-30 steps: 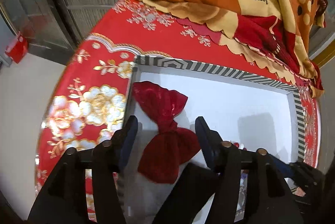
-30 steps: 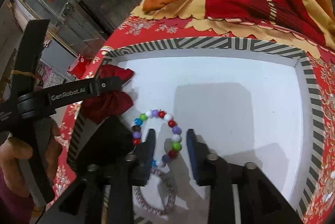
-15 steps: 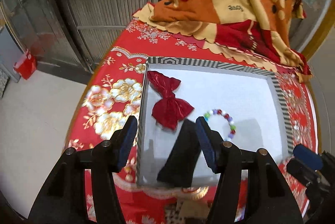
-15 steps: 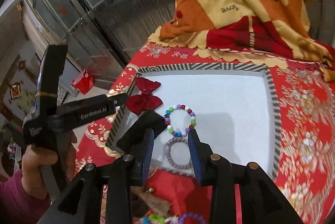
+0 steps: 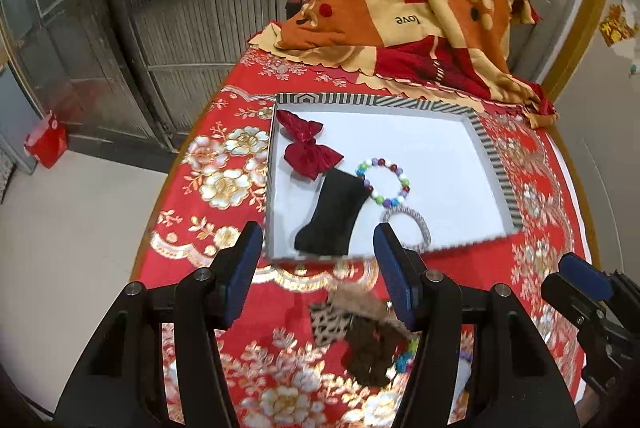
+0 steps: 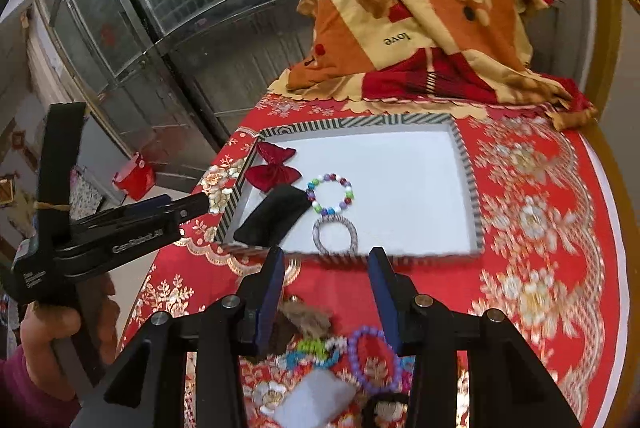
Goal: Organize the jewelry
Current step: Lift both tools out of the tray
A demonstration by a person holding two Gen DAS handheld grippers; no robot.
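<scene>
Both grippers have pulled back and up from the striped-rim tray, so the whole tray now shows in each wrist view. Inside it, along its left side, lie a red bow, a black pouch, a multicoloured bead bracelet and a grey woven bracelet at the near rim; the pouch touches the bow and the bead bracelet.

On the red flowered desk in front of the tray sits a loose heap: a purple bead bracelet, a brown fuzzy piece and other blurred bits.

Tilted steeply down, the left gripper has its fingers wide and empty. Beside it, the right gripper points down likewise; its fingers have just been opening, stand moderately apart and hold nothing. A hand grips the left tool's handle. A patterned blanket is heaped at the desk's far end.
</scene>
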